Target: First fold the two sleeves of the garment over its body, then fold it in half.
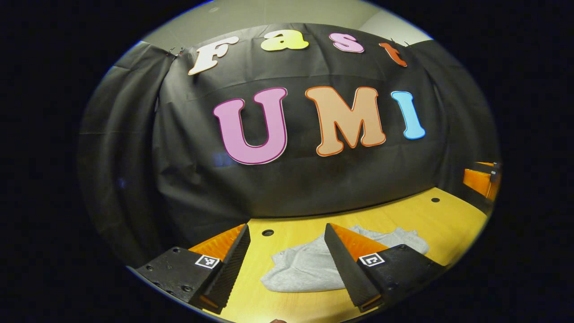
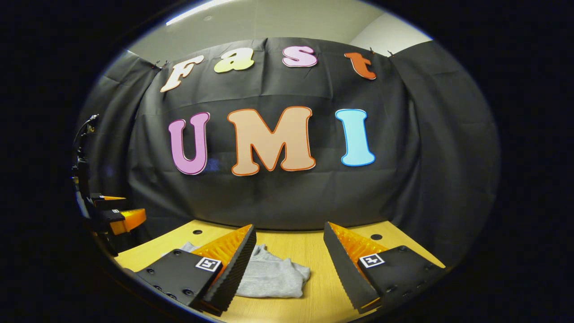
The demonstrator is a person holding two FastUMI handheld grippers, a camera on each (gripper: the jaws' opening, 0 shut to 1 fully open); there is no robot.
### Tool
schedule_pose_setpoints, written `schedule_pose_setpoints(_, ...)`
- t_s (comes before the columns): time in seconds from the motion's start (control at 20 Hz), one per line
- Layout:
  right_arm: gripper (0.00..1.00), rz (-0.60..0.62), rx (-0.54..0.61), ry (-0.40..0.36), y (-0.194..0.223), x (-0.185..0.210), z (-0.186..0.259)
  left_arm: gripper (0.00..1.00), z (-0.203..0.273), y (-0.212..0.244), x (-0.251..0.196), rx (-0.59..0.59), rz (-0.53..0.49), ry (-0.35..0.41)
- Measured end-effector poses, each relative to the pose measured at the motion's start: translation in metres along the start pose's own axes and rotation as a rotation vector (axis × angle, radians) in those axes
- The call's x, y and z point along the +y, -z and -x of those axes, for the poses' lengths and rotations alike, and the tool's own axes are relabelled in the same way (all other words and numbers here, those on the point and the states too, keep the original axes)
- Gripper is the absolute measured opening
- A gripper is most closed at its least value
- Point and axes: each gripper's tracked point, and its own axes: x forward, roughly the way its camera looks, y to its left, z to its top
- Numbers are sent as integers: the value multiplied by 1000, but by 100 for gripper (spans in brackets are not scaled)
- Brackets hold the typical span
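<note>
Dim booth, lit from overhead; a ceiling light strip [image 2: 202, 10] showed in right gripper view. Table [image 1: 448, 215] glowed warm, mild sheen. Strong fisheye bending at edges. Focus sharp centrally, rim soft with bluish fringing.

both claws [image 1: 287, 264] [image 2: 289, 264] agape, empty

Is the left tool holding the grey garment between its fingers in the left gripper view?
No, the left tool is open and above the wooden table, while the grey garment lies loose on it.
</note>
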Motion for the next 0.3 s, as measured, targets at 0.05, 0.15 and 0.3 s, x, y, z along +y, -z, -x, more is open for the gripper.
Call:
schedule_pose_setpoints(0.05,96,7,-2,10,0,0,2,96,2,-3,4,-7,8,-3)
schedule_pose_setpoints(0.15,96,9,-6,15,-4,4,7,96,6,-9,12,-24,5,-3)
schedule_pose_setpoints(0.3,96,-2,-8,31,-10,4,13,96,10,-15,11,-42,-18,20)
